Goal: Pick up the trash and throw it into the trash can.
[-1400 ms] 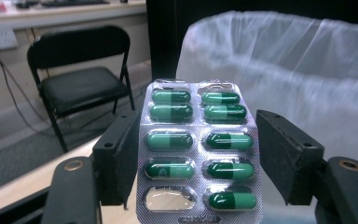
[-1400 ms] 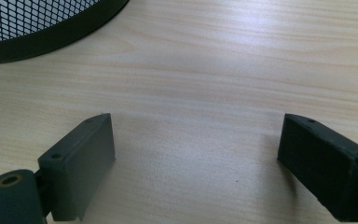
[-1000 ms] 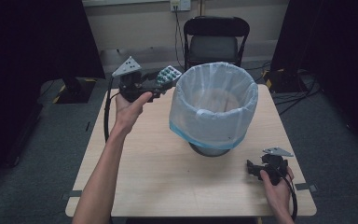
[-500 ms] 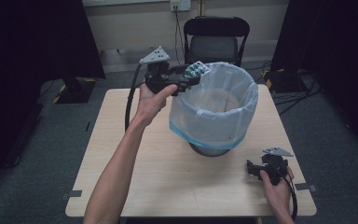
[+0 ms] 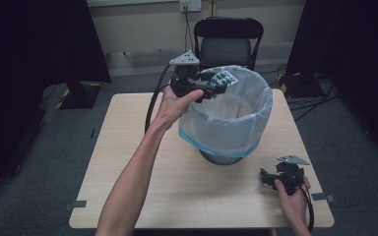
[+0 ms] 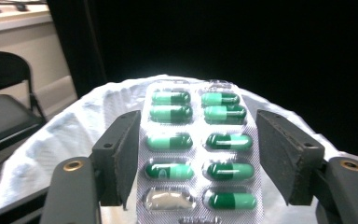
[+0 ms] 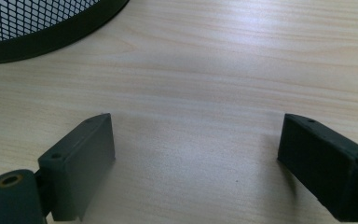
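Releasing over the bin, the left gripper had just parted its jaws; the blister pack lay loose between them, the right gripper gaping empty.

A black folding chair stands at the table's far side, against the far wall. A wall socket sits above it. Dark curtains hang left and right.

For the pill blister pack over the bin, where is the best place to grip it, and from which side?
Take the blister pack by its two long foil edges, coming in from a short end along its length. It is flat and narrow, so the left gripper's fingers span its width beside the capsule rows.
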### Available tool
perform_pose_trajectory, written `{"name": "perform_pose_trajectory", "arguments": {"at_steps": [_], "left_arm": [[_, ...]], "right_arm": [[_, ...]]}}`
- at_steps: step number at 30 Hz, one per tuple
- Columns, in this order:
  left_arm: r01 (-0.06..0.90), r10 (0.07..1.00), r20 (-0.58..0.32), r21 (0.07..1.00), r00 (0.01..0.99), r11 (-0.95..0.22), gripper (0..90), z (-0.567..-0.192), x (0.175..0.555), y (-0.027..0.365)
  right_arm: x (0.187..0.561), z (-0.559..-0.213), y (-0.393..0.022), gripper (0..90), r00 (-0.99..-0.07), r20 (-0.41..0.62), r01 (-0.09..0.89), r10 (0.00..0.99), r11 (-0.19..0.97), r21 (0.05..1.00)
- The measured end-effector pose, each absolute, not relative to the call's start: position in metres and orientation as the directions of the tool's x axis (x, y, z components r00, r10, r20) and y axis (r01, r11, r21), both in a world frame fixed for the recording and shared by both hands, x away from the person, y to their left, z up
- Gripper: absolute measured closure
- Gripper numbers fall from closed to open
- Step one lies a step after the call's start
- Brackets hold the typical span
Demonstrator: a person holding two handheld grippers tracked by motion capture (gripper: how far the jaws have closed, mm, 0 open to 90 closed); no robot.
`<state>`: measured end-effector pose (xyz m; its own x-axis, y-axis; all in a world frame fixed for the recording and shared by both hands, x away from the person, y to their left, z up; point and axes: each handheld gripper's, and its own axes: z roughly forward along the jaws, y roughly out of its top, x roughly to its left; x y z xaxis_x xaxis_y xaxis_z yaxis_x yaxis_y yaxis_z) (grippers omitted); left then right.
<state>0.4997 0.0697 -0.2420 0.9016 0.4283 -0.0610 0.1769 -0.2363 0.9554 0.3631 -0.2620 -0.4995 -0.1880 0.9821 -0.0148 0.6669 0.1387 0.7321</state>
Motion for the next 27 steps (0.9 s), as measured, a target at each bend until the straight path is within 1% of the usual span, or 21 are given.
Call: {"name": "perform_pose_trajectory", "arguments": {"at_steps": [2,9,11,13,18,22,27], "left_arm": [[0.183,0.432,-0.071,0.957,0.899,-0.224,26.2,-0.242,0.500,0.072],[0.188,0.438,-0.073,0.956,0.896,-0.225,20.8,-0.240,0.498,0.082],[0.188,0.449,-0.073,0.958,0.891,-0.218,17.9,-0.239,0.496,0.084],[0.173,0.463,-0.055,0.961,0.885,-0.216,17.5,-0.235,0.494,0.092],[0.169,0.480,-0.049,0.963,0.876,-0.209,17.2,-0.232,0.490,0.103],[0.152,0.507,-0.018,0.963,0.862,-0.224,16.5,-0.233,0.484,0.116],[0.158,0.521,-0.021,0.963,0.853,-0.219,16.2,-0.234,0.482,0.127]], "right_arm": [[0.363,-0.500,-0.262,9.9,-0.188,-0.015,0.667,0.982,0.139,0.732],[0.363,-0.500,-0.262,9.8,-0.188,-0.015,0.667,0.982,0.140,0.732],[0.363,-0.500,-0.262,9.8,-0.188,-0.015,0.667,0.982,0.139,0.732],[0.363,-0.500,-0.262,9.8,-0.188,-0.015,0.667,0.982,0.139,0.732],[0.363,-0.500,-0.262,9.8,-0.190,-0.015,0.667,0.982,0.140,0.732],[0.363,-0.500,-0.262,9.8,-0.188,-0.015,0.667,0.982,0.139,0.732],[0.363,-0.500,-0.262,9.8,-0.188,-0.015,0.667,0.982,0.139,0.732]]}}
